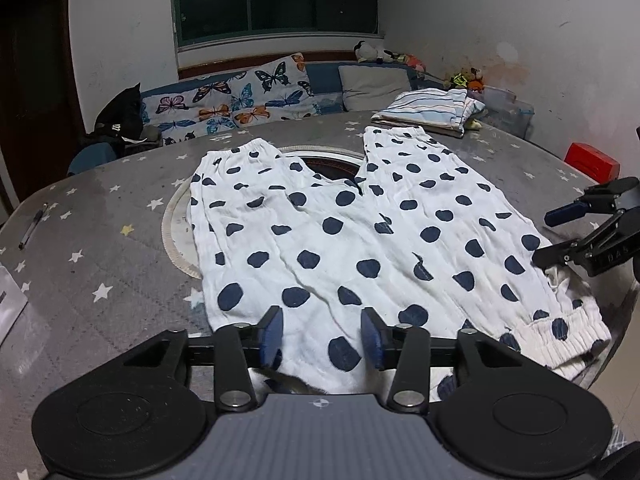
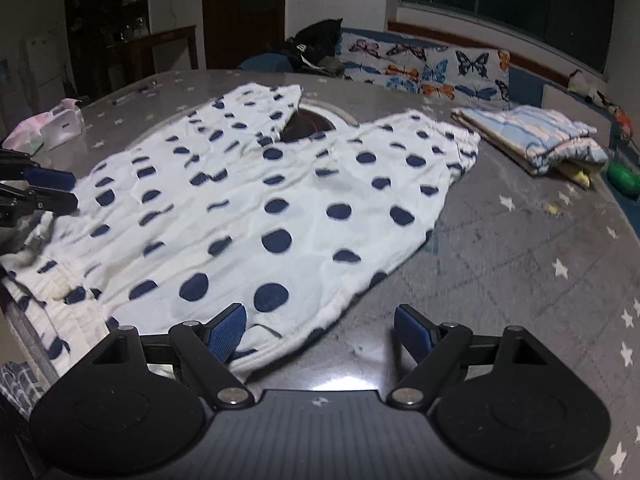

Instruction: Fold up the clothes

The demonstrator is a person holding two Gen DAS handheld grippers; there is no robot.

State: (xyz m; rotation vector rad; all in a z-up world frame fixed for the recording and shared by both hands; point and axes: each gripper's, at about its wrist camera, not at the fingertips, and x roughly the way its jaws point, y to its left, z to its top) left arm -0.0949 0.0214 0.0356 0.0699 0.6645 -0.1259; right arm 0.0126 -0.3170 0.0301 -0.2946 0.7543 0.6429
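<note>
White cotton trousers with dark blue spots (image 1: pixel 360 240) lie spread flat on the grey star-patterned table (image 1: pixel 120 280), legs pointing away, waistband at the near edge. Left gripper (image 1: pixel 322 336) hovers over the waistband, jaws apart. Right gripper (image 2: pixel 320 332) has its jaws wide apart at the trousers' side edge. A folded blue-striped cloth (image 2: pixel 536 136) lies beyond.

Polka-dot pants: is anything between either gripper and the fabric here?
Nothing visible. The polka-dot pants lie spread flat on the table; the left gripper and right gripper are both open at the near edge.
</note>
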